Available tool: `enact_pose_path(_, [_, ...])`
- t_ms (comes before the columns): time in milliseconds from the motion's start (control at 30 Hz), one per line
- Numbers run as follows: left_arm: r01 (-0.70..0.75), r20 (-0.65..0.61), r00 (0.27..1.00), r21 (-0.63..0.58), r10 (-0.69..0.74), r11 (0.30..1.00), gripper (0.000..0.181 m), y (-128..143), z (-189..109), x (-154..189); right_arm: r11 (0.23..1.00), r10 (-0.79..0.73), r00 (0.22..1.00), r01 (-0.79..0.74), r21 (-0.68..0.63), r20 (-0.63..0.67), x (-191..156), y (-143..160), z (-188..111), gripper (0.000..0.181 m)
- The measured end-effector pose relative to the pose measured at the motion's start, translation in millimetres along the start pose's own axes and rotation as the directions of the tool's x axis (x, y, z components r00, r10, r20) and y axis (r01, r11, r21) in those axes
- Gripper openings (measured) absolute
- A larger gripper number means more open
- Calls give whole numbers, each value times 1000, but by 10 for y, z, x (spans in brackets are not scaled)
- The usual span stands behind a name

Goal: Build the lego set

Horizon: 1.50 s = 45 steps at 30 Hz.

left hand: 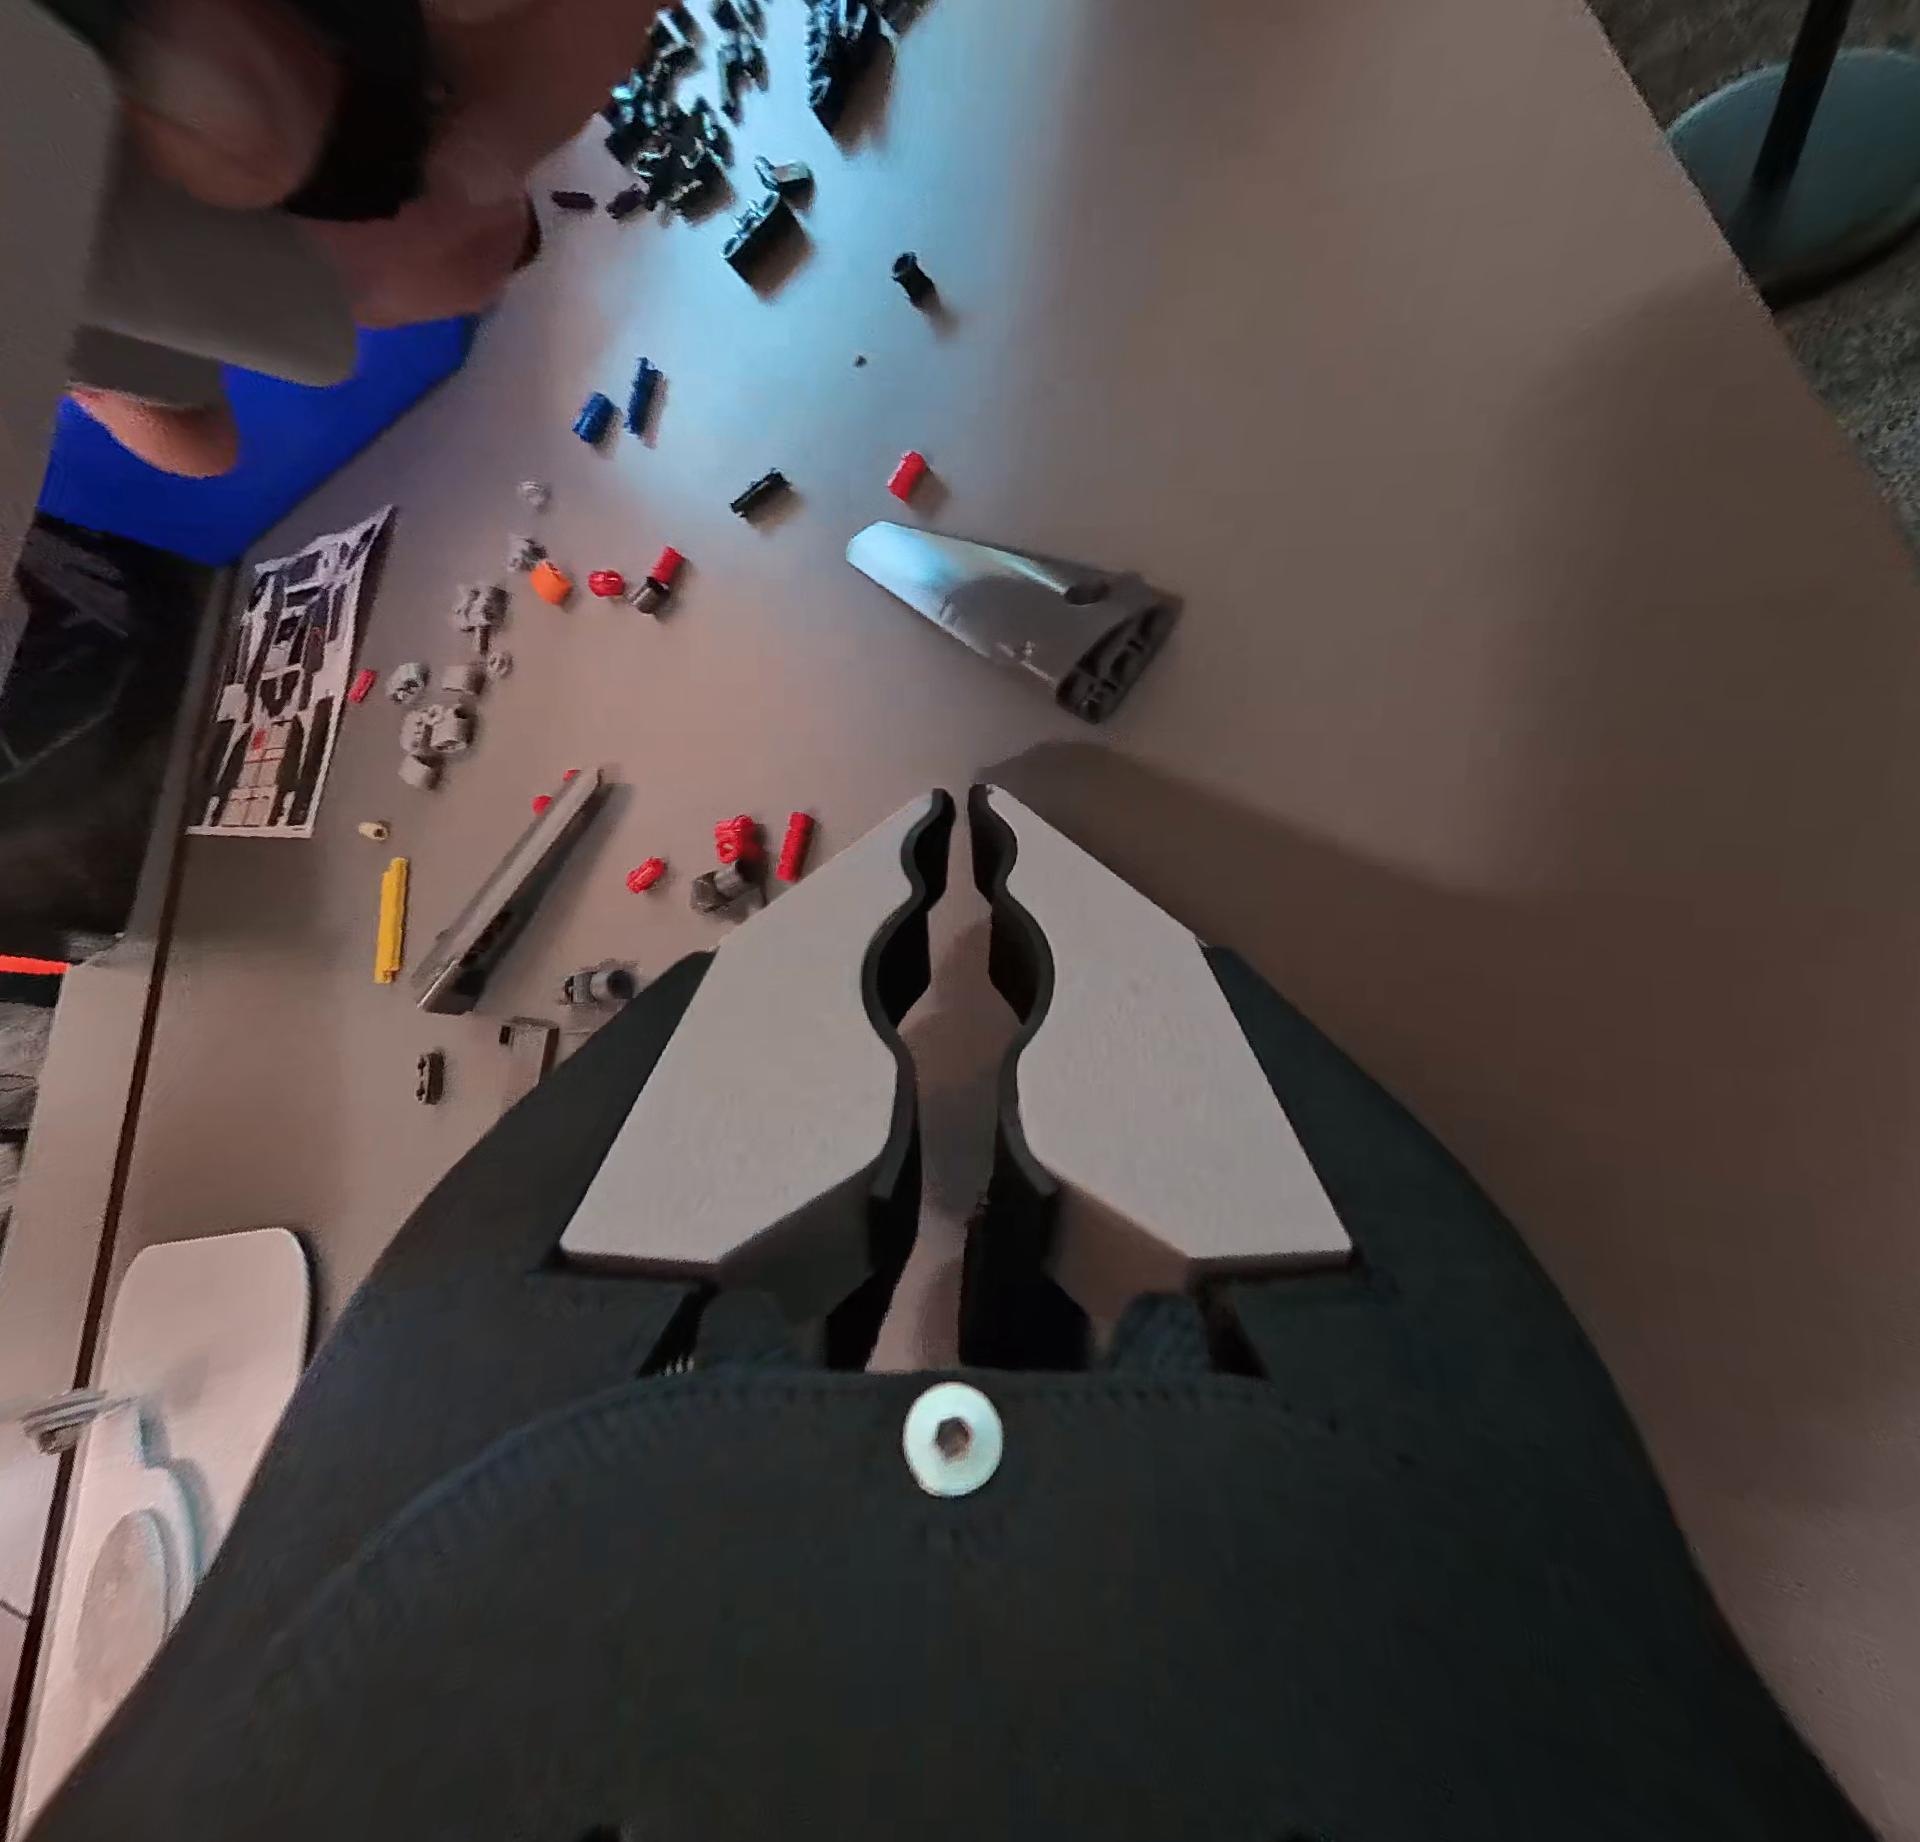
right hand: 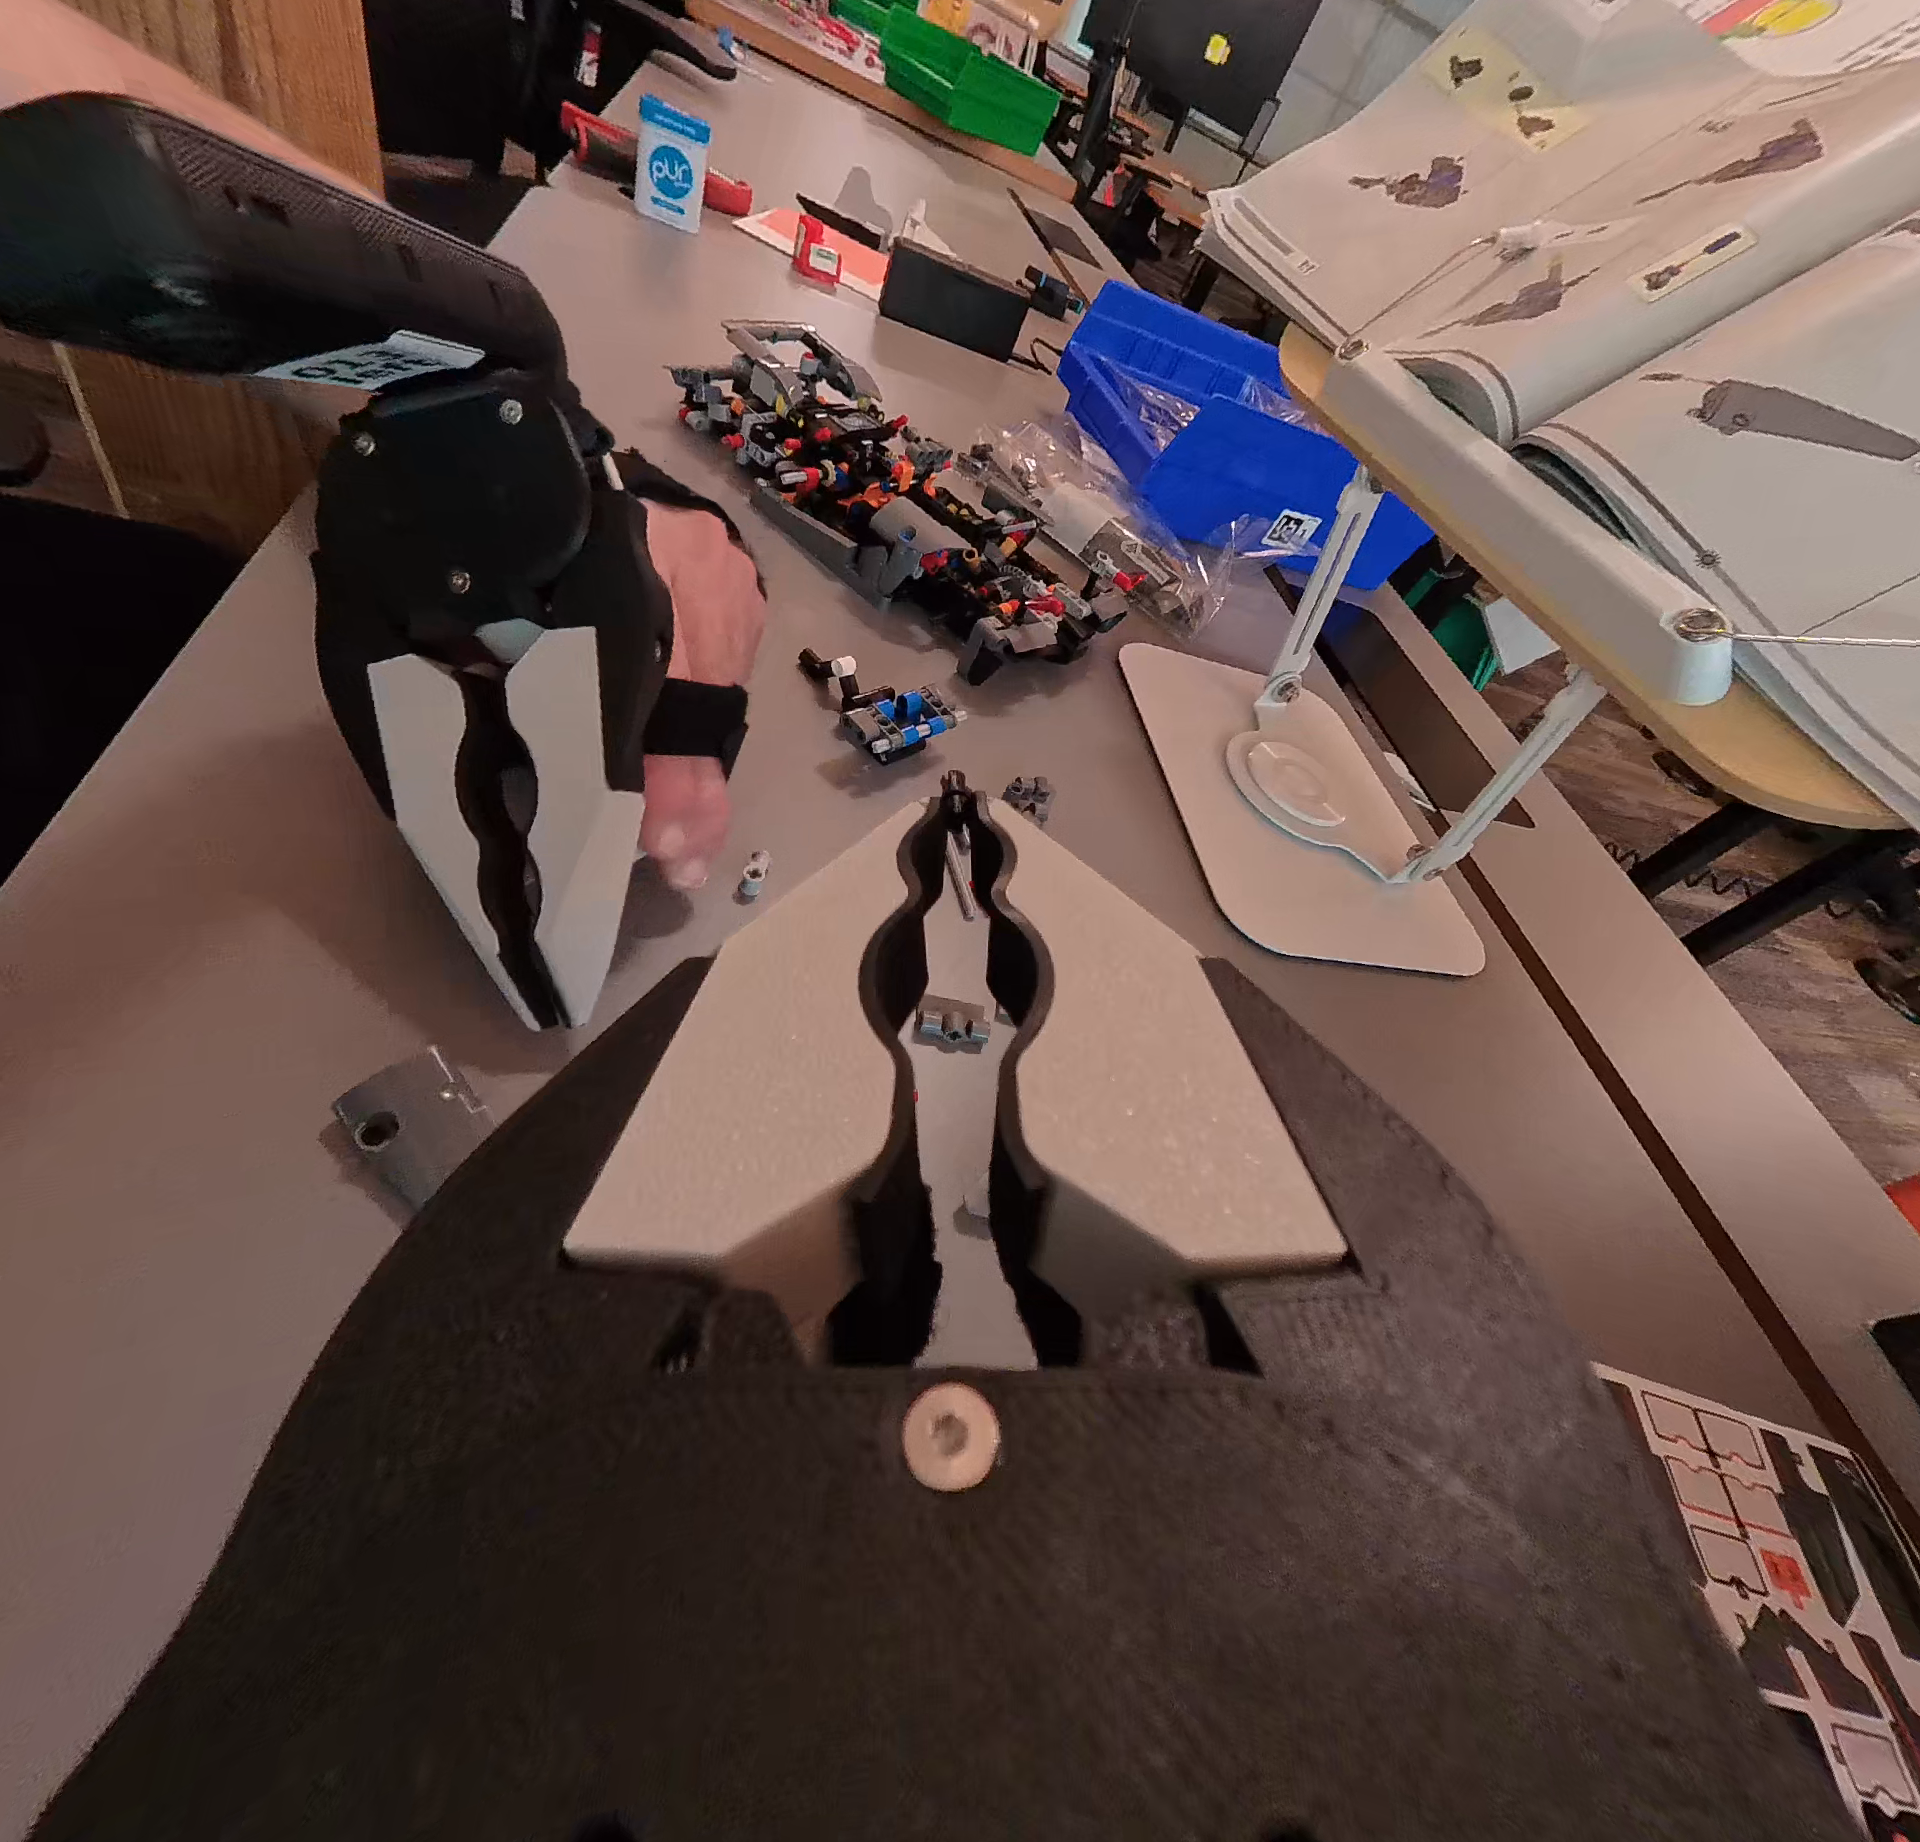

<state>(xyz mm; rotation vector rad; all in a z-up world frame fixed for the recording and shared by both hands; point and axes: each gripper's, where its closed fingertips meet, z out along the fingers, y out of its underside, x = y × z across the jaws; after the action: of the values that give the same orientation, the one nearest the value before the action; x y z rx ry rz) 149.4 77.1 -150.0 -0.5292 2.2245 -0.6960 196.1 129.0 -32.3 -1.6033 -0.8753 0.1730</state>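
Observation:
My right gripper [right hand: 956,800] is shut on a small black connector [right hand: 953,784] with a thin grey axle [right hand: 961,873] that runs back between the fingers. It is held above the table. A small blue and grey sub-assembly [right hand: 899,722] lies just beyond it, and the long part-built lego chassis [right hand: 883,504] lies farther back. My left gripper [left hand: 961,805] is shut and empty. In the right wrist view it [right hand: 545,1008] points tips-down at the table on the left. A grey curved panel [left hand: 997,597] lies ahead of it.
Loose red, blue, grey and black pieces [left hand: 727,99] are scattered on the table. A sticker sheet [left hand: 281,680] lies near the edge. A book stand's base [right hand: 1299,857] holds the open instruction booklet [right hand: 1558,234] on the right. Blue bins [right hand: 1195,410] and a plastic bag stand behind. Spacing between my two grippers at the tips: around 15 cm.

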Motion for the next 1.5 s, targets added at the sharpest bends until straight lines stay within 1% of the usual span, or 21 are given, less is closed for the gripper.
enact_pose_path(133, [-42, -2, 999, 10, 42, 999, 0, -83, 30, 72, 1000, -6, 1000, 6, -6, -1, -2, 7, 5, 2])
enact_pose_path(233, [-128, 8, 992, 2, 128, 992, 0, -157, 90, 176, 1000, -7, 1000, 7, -8, -3, 1, 10, 6, 2])
enact_pose_path(367, [-210, 15, 978, 60, 209, 976, 0, -384, 127, 350, 1000, -5, 1000, 5, -14, -7, 15, 32, 6, 2])
enact_pose_path(433, [-219, 17, 976, 102, 218, 970, 0, -491, 106, 375, 1000, -4, 1000, 3, -13, -12, 28, 34, -4, 2])
enact_pose_path(500, [-218, -8, 975, 143, 221, 966, 0, -574, 66, 360, 1000, -3, 1000, 3, -9, -18, 42, 23, -21, 2])
enact_pose_path(600, [-193, -44, 978, 197, 205, 961, 7, -647, 1, 228, 1000, -4, 1000, 4, 0, -23, 56, -1, -49, 1])
enact_pose_path(667, [-192, -71, 975, 210, 210, 959, 17, -645, -8, 142, 1000, -7, 1000, 7, 1, -25, 59, -8, -62, 1])
enact_pose_path(700, [-211, -98, 968, 186, 232, 960, 27, -598, 17, 131, 1000, -9, 1000, 9, 0, -26, 60, -9, -66, 2])
enact_pose_path(733, [-245, -100, 960, 156, 262, 957, 32, -554, 51, 92, 1000, -10, 1000, 10, 0, -26, 60, -10, -68, 2])
enact_pose_path(767, [-284, -98, 949, 142, 299, 948, 33, -535, 82, 68, 1000, -11, 1000, 11, -1, -26, 60, -9, -68, 2])
enact_pose_path(867, [-383, -158, 905, 102, 395, 918, 44, -503, 172, 113, 1000, -14, 1000, 14, -4, -24, 54, -5, -69, 2])
enact_pose_path(933, [-435, -212, 872, 80, 442, 897, 46, -497, 228, 174, 1000, -16, 1000, 16, -5, -22, 52, -3, -69, 2])
enact_pose_path(1000, [-475, -230, 848, 73, 478, 877, 40, -526, 284, 185, 1000, -18, 1000, 18, -6, -21, 50, -2, -71, 2])
enact_pose_path(1100, [-497, -278, 825, 56, 492, 866, 38, -553, 336, 193, 1000, -21, 1000, 21, -7, -20, 46, -4, -74, 2])
enact_pose_path(1167, [-506, -292, 818, 42, 495, 861, 29, -556, 383, 197, 1000, -24, 1000, 24, -7, -19, 41, -8, -76, 2])
enact_pose_path(1233, [-490, -310, 823, 39, 477, 871, 16, -563, 427, 236, 1000, -27, 999, 27, -5, -19, 38, -18, -80, 2])
enact_pose_path(1333, [-477, -293, 833, 51, 470, 877, 14, -610, 481, 240, 999, -33, 999, 33, -3, -21, 37, -32, -90, 2])
enact_pose_path(1500, [-475, -253, 847, 33, 467, 879, 12, -655, 553, 197, 999, -37, 999, 37, 0, -28, 47, -48, -107, 2])
